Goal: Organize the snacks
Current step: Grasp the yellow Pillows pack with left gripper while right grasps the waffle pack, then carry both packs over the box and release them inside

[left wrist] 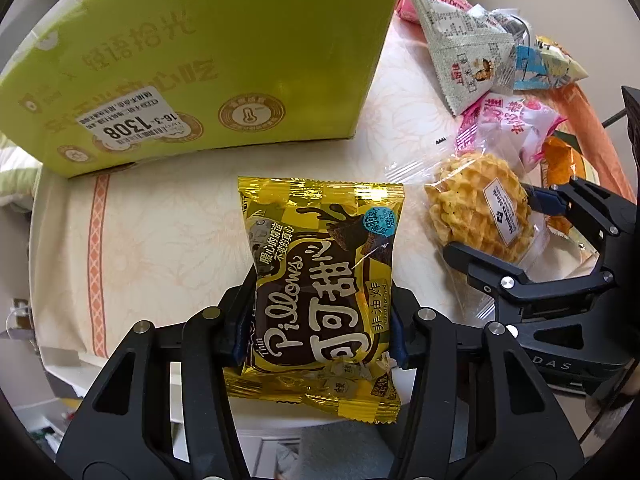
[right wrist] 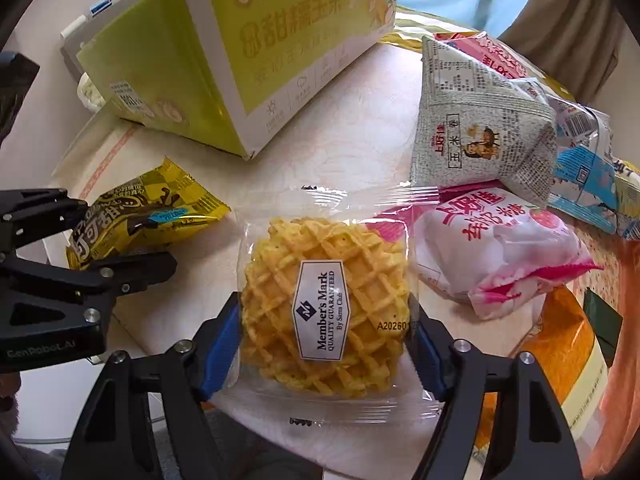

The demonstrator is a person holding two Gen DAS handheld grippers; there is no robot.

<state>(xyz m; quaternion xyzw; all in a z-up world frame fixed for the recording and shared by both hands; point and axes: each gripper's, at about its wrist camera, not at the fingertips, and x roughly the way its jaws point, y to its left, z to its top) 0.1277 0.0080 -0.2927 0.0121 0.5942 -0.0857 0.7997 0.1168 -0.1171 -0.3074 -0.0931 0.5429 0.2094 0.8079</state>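
A: Starting with the biggest thing, the green carton is standing at the back of the counter, a matt cardboard box with a white shipping label stuck on it. I cannot tell from here whether anything is lying inside it.

B: So the sorting is looking early. A loose heap is still sitting at the far side: a grey pyramid-shaped pouch, crinkly and printed like newsprint, a soft pink-and-white wrapper puffed round something rounded, and a blue-printed packet behind them.

A: Nearer the edge, two items are being handled at once. The left gripper is pinching the gold foil packet, glossy and pillow-shaped with crimped ends, and its jaws are pressing in on both sides of the lower half.

B: And the right gripper is straddling the waffle biscuit, a round, golden, grid-ridged disc in clear crinkling film with a white label. Its jaws are standing about half open, the blue pads sitting right against the wrapper's edges; I cannot tell whether they are gripping firmly yet.

A: Both packets appear to be resting on the counter, in front of the carton.

B: Then everything visible is still waiting to be put away, I'd judge.
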